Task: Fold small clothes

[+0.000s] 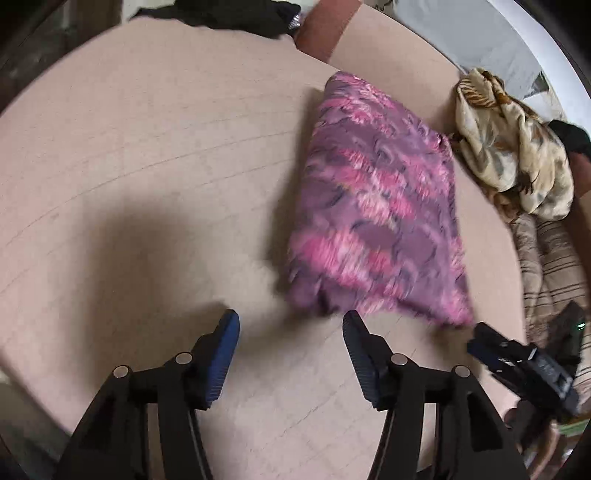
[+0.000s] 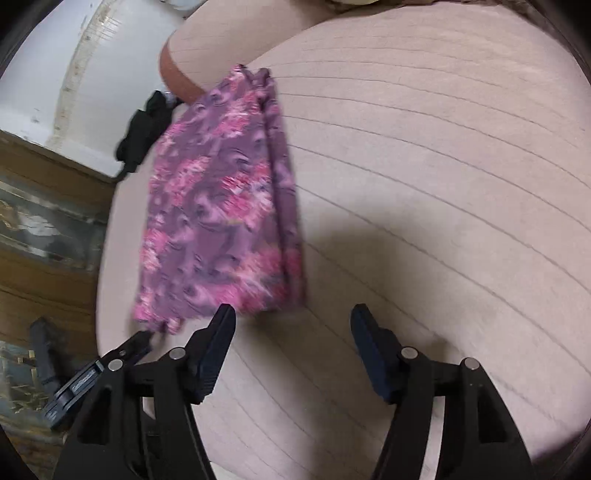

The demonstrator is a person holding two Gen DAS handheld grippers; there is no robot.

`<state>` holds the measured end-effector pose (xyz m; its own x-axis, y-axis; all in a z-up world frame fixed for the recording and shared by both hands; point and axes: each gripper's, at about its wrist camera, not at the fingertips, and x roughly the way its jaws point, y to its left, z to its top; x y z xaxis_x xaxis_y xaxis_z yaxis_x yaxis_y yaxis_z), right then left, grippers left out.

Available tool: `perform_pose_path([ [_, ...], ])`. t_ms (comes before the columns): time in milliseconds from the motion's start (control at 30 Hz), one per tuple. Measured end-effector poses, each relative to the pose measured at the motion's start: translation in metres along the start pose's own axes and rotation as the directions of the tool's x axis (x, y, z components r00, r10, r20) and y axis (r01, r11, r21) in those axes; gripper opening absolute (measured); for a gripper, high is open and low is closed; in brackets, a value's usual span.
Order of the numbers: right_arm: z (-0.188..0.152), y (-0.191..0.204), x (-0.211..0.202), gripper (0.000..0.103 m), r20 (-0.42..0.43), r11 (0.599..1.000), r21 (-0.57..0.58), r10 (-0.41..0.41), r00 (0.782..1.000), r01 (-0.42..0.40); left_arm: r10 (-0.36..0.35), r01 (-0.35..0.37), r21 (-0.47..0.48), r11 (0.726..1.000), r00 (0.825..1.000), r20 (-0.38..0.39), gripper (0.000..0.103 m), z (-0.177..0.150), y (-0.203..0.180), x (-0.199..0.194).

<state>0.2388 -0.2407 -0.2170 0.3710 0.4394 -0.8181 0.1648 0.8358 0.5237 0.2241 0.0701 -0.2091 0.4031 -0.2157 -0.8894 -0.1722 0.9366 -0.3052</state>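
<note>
A folded purple and pink patterned garment point(image 1: 376, 206) lies flat on the beige table point(image 1: 147, 147). In the left wrist view its near edge sits just beyond and right of my left gripper point(image 1: 290, 321), which is open with only bare table between its fingers. In the right wrist view the same garment point(image 2: 218, 206) lies ahead and to the left, and its near hem ends just past the left finger of my right gripper point(image 2: 293, 314). That gripper is open and holds nothing. The other gripper's tip point(image 2: 140, 339) shows by the garment's near left corner.
A crumpled cream floral cloth point(image 1: 513, 147) and striped fabric point(image 1: 554, 258) lie at the table's right side. A black garment point(image 1: 236, 14) rests at the far edge, also seen as a black garment point(image 2: 144, 129) beside the table's left edge. The ribbed table surface point(image 2: 443, 184) stretches right.
</note>
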Motion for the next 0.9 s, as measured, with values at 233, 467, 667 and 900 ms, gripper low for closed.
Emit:
perform_pose_path([
  [233,-0.056,-0.002,-0.017,0.070,0.000,0.997,0.038,-0.060,0.998,0.060,0.146,-0.143,0.218,0.965,0.989,0.002,0.076,-0.062,-0.029,-0.009],
  [467,-0.100,0.001,-0.034,0.074,-0.011,0.979,-0.030,-0.201,0.980,0.201,0.198,-0.235,0.247,0.940,0.966,0.164,0.076,-0.095,-0.035,-0.049],
  [667,-0.118,0.019,-0.079,0.074,0.101,0.953,-0.088,-0.282,0.954,0.291,0.174,-0.238,0.178,0.955,0.933,0.315,0.076,-0.112,-0.033,-0.113],
  [900,-0.149,0.072,-0.144,0.077,0.260,0.928,-0.237,-0.224,0.939,0.287,0.181,-0.241,0.138,0.961,0.920,0.347,0.082,-0.129,-0.019,-0.168],
])
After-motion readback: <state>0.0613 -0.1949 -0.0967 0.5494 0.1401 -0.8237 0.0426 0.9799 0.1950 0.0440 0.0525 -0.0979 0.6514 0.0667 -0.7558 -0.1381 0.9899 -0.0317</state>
